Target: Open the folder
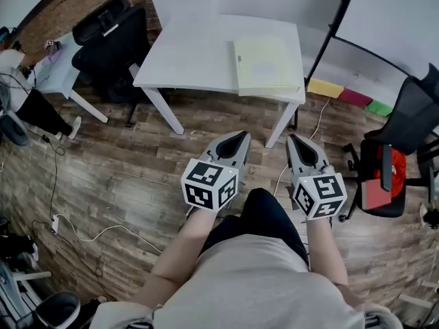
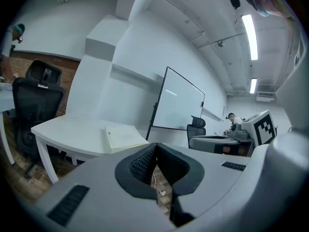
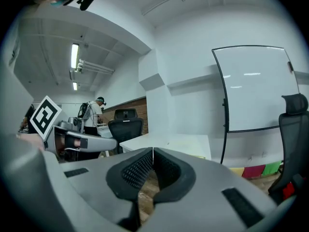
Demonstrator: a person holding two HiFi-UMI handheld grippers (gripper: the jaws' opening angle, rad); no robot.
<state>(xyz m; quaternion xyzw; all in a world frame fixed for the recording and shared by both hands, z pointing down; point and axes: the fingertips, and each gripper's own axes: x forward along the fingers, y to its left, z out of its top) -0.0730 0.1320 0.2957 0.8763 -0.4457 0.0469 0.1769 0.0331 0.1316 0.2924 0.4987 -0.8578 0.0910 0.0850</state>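
Pale folder (image 1: 267, 65) lying shut on the right half of the white table (image 1: 192, 53); left gripper (image 1: 243, 136) and right gripper (image 1: 291, 138) both clenched, holding nothing, over wood floor (image 1: 123, 177) short of the table's near edge; black office chair (image 1: 110, 40) left of the table, whiteboard stand (image 1: 336, 19) by its right corner

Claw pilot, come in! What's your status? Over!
Left claw shut, empty. Right claw shut, empty. Folder closed, flat on white table, untouched. Only wood floor between claws and table. Over.

Open floor (image 1: 137, 170) ahead, table (image 1: 199, 53) beyond
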